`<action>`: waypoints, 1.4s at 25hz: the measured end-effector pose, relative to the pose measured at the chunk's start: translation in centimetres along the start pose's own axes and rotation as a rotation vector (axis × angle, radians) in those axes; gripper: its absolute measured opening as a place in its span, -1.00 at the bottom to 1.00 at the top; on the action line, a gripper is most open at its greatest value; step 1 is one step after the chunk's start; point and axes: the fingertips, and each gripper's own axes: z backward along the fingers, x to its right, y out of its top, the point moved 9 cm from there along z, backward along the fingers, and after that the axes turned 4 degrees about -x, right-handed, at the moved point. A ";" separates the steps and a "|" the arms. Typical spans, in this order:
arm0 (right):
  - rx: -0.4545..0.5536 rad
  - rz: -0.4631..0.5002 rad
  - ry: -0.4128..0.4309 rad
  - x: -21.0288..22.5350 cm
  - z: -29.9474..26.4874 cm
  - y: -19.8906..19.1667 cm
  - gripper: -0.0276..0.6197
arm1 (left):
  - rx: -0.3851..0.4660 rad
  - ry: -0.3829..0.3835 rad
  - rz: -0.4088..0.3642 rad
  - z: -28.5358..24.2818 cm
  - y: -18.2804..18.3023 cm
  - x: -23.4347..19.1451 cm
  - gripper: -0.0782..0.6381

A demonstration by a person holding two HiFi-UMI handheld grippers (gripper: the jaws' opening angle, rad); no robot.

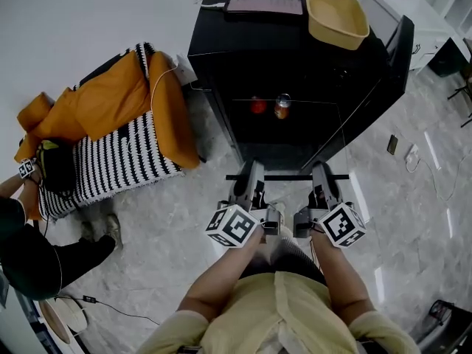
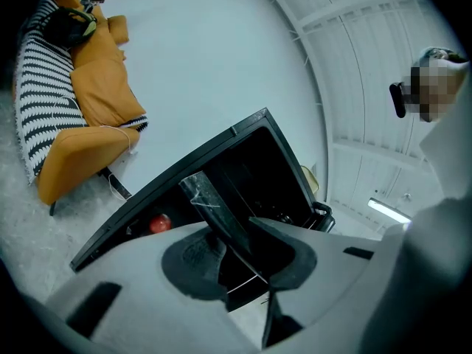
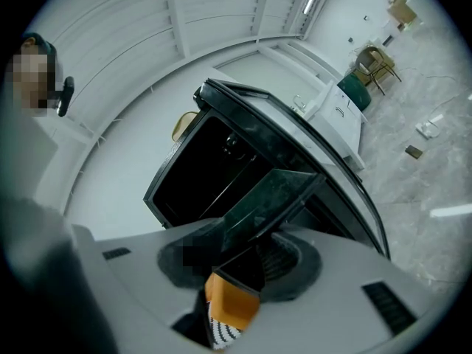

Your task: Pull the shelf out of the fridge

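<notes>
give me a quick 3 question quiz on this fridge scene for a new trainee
1. True or false: the yellow basin sits on the floor.
2. What do the left gripper and the right gripper both grip? A the fridge door, B the glass shelf, C the basin.
3. What colour is the round thing beside the can?

Key: 1 false, it sits on top of the fridge. 2 B. 3 red.

Head view steeply down from above, gripper views close along their jaws, all sharing the fridge [image 1: 251, 50]
</notes>
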 end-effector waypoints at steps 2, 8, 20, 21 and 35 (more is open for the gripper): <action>0.006 -0.001 0.002 -0.4 0.6 0.1 -0.49 | 0.000 -0.005 -0.002 0.4 0.2 0.5 -0.50; 0.023 0.009 0.004 -2.0 2.1 0.4 -0.49 | -0.007 -0.013 0.006 1.7 0.9 1.6 -0.50; 0.013 0.028 0.021 -4.0 4.5 0.1 -0.49 | 0.001 -0.016 0.009 4.7 1.6 2.8 -0.50; 0.012 0.029 0.022 -4.1 4.7 0.0 -0.49 | 0.001 -0.016 0.009 4.9 1.6 2.9 -0.50; 0.000 0.024 0.044 -6.0 6.6 -0.2 -0.48 | 0.019 -0.028 0.001 7.5 2.7 4.4 -0.50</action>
